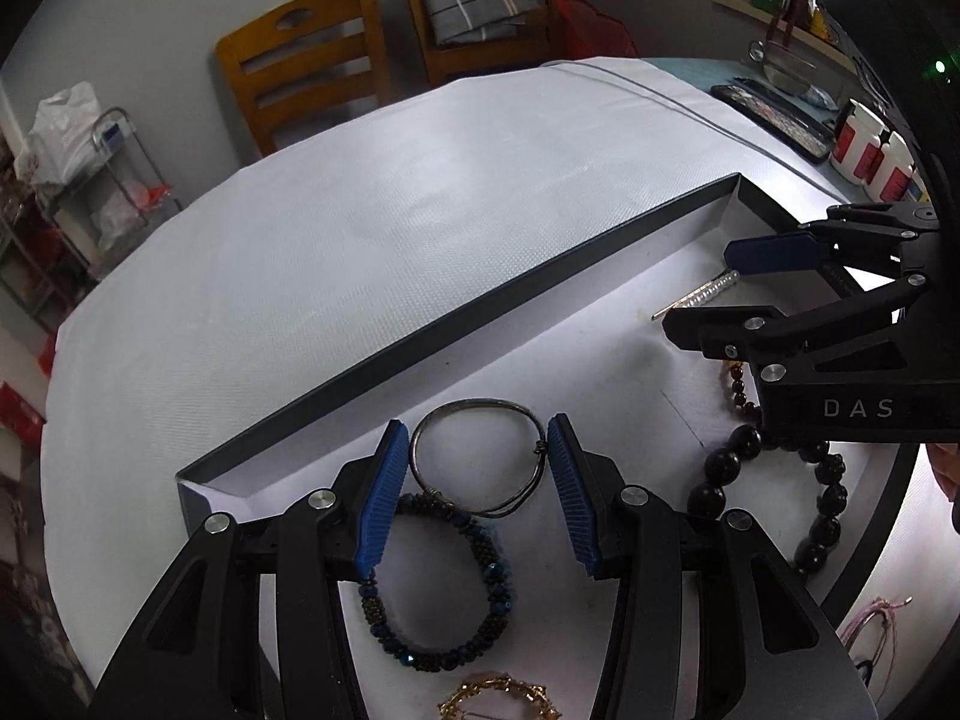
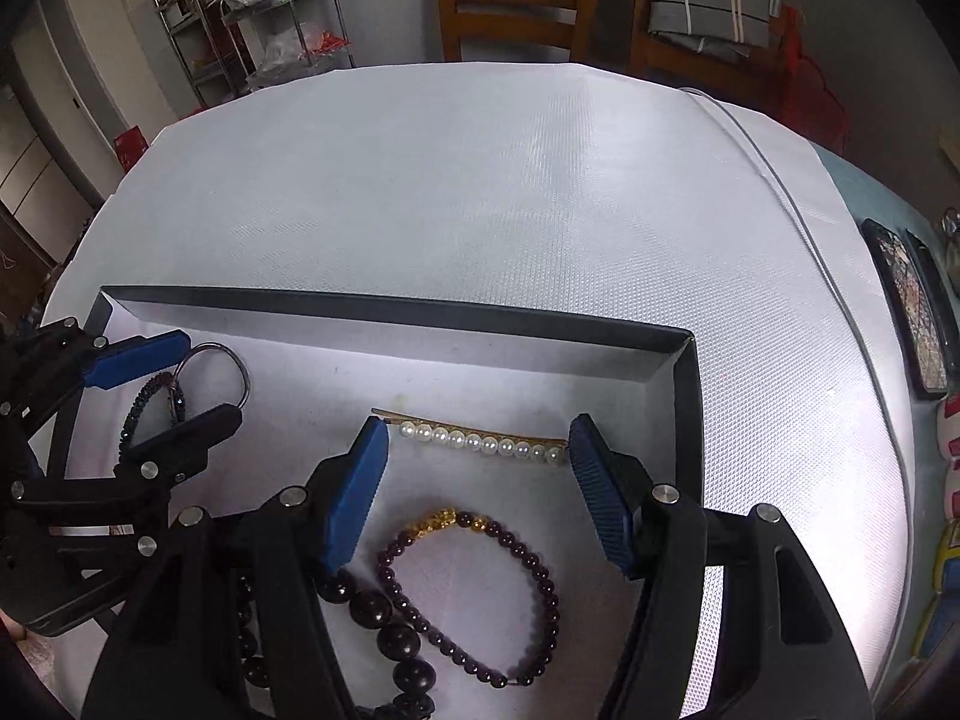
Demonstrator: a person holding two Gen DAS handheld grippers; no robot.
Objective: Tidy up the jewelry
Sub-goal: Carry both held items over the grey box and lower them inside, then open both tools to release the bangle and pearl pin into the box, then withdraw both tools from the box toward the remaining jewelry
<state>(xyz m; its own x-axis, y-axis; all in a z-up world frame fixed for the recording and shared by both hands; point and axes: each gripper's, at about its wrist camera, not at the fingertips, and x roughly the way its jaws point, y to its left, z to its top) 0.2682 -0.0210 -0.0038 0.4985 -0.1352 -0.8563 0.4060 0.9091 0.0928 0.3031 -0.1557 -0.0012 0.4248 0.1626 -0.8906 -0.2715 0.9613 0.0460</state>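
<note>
Right wrist view — pearl hairpin [image 2: 480, 439], beaded bracelet [image 2: 474, 594] inside dark-walled tray [image 2: 687, 414]

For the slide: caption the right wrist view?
Right gripper open over pearl hair clip in the tray.

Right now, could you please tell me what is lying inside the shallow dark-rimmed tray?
Inside the shallow dark-rimmed tray: pearl hairpin, dark purple bead bracelet, large black bead bracelet, blue beaded bracelet, thin metal bangle. Claws hide parts.

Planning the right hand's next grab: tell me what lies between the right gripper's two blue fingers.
In the right wrist view, the pearl-lined gold hair clip lies across the gap at the right gripper fingertips, on the white tray floor; nothing is clamped.
</note>
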